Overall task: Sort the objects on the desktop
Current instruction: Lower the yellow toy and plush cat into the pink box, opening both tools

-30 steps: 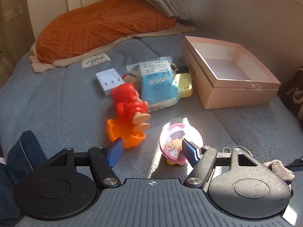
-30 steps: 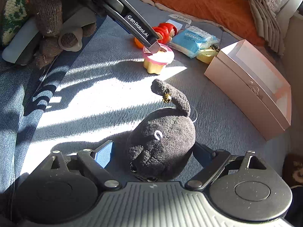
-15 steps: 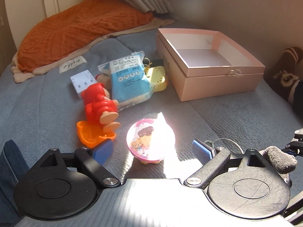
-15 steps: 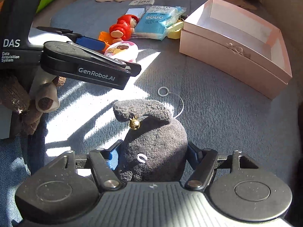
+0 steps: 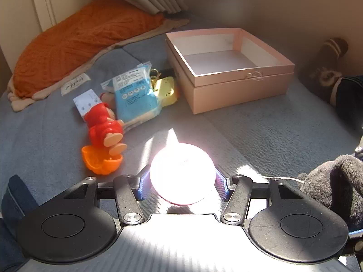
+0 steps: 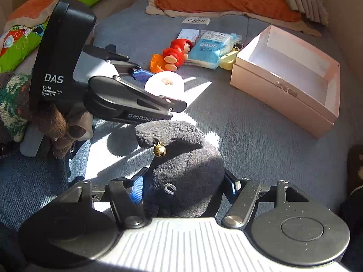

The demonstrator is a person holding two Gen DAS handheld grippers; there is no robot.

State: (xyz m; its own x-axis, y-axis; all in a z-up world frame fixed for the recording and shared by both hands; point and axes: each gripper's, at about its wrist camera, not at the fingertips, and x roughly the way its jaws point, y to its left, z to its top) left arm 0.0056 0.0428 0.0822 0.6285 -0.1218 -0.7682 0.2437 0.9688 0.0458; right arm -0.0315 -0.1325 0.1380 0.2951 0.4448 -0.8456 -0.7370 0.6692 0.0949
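Sunlight falls on the round pink toy (image 5: 182, 173), squeezed between the blue pads of the left gripper (image 5: 182, 184). The right gripper (image 6: 183, 187) is clamped on the gray plush toy (image 6: 183, 174) with a small bell. Farther back on the bed (image 6: 261, 140) lie the red doll (image 5: 103, 128), the blue packet (image 5: 135, 96) and the open pink box (image 5: 229, 70).

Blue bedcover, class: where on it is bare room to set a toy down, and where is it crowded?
Bare: the blue bedcover between the pink box and the grey plush; also left of the red doll. Crowded: the doll, blue packet and yellow case bunch together beside the box's left wall.
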